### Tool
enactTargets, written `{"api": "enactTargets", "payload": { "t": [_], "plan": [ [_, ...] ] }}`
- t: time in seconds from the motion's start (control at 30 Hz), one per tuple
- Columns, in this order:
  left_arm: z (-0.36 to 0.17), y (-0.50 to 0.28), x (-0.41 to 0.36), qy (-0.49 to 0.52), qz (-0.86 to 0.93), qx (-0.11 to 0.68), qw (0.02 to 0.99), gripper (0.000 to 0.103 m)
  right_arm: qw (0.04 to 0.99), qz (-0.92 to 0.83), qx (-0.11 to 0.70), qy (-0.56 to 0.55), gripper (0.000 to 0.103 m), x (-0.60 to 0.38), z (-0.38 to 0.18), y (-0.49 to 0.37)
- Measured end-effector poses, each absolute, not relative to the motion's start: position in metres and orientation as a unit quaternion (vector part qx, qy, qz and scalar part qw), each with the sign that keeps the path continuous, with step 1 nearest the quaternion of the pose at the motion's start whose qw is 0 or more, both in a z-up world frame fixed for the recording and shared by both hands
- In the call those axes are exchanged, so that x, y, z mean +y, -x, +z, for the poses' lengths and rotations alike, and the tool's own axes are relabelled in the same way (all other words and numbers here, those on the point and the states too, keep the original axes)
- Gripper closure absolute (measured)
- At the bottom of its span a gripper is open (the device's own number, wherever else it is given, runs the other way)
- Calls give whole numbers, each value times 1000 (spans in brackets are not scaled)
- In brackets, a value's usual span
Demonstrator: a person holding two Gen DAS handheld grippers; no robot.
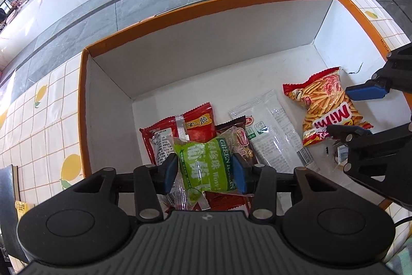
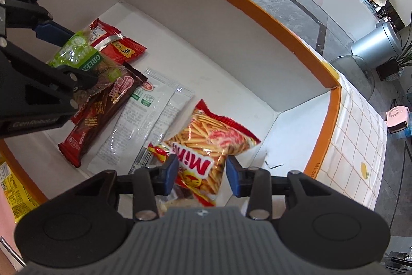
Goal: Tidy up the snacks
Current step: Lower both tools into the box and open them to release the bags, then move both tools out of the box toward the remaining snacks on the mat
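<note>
Left wrist view: the left gripper (image 1: 206, 170), at lower centre of the frame, pinches the green snack packet (image 1: 203, 166) between its 2 blue pads, the packet bulging at the squeeze, above a red packet (image 1: 195, 125) and a brown packet (image 1: 240, 143) on the floor of the orange-rimmed box (image 1: 108, 43). The step in hand appears to be placing this packet; it is best lowered onto bare white floor toward the upper part of the box rather than onto the pile, and released only once it rests flat. At the right edge the right gripper (image 1: 352, 112) straddles the Mimi stick-snack bag (image 1: 329, 107), 1 pad near its upper end. A white packet (image 1: 273, 128) lies between the brown packet and the bag. The packets' lower ends are hidden behind the gripper body. Right wrist view: the right gripper (image 2: 202, 175), at lower centre, stands spread, its pads (image 2: 235, 177) flanking the bag (image 2: 206, 143) with a visible gap on the right side, so the bag seems ungripped and lying on the floor; contact on the left side cannot be judged. A small wrapped item under the bag's lower end is too obscured to identify. At the left edge, a yellow packet (image 2: 13, 187) outside the box is cut off.
</note>
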State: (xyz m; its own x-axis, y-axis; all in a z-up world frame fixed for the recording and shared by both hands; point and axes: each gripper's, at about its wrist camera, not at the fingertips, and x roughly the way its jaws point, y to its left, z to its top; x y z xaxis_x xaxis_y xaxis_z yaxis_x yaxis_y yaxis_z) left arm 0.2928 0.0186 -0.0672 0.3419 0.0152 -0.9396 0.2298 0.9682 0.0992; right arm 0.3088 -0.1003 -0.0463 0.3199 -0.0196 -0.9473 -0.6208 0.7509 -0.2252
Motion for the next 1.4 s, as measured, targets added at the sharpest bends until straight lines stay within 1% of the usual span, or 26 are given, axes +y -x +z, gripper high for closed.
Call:
{"api": "enactTargets", "payload": {
  "t": [0.07,0.17,0.2,0.23,0.27,0.37,0.43,0.47,0.7,0.83,1.2,1.3,1.4],
  "plan": [
    [-65,-292,18,-113,-63,568,813,48,758,199,547,293,65,-100,-43,-309],
    [-58,-290,17,-119,-69,561,816,46,760,198,544,295,61,-99,-37,-307],
    [-55,-288,16,-118,-68,557,819,41,761,197,542,296,59,-99,-35,-306],
    [-51,-287,16,-119,-67,553,822,34,763,195,541,296,55,-99,-33,-305],
    [-47,-285,16,-120,-66,548,825,32,764,193,540,297,52,-99,-31,-304],
    [-38,-278,17,-122,-62,541,830,32,767,191,536,295,48,-98,-27,-299],
    [-32,-271,18,-120,-55,536,834,31,773,190,533,289,39,-98,-25,-296],
    [-30,-268,19,-120,-52,532,837,31,775,188,531,285,38,-99,-24,-294],
    [-7,-248,22,-121,-42,500,857,30,789,186,516,277,35,-103,-8,-278],
    [6,-233,22,-125,-46,483,865,30,804,184,498,269,30,-110,11,-265],
    [41,-174,17,-136,-70,448,881,30,824,180,495,209,29,-123,54,-227],
    [45,-155,19,-124,-81,446,883,30,824,189,494,202,28,-123,57,-208],
    [45,-137,17,-132,-89,449,879,30,821,197,493,210,28,-124,56,-185]
  ]
}}
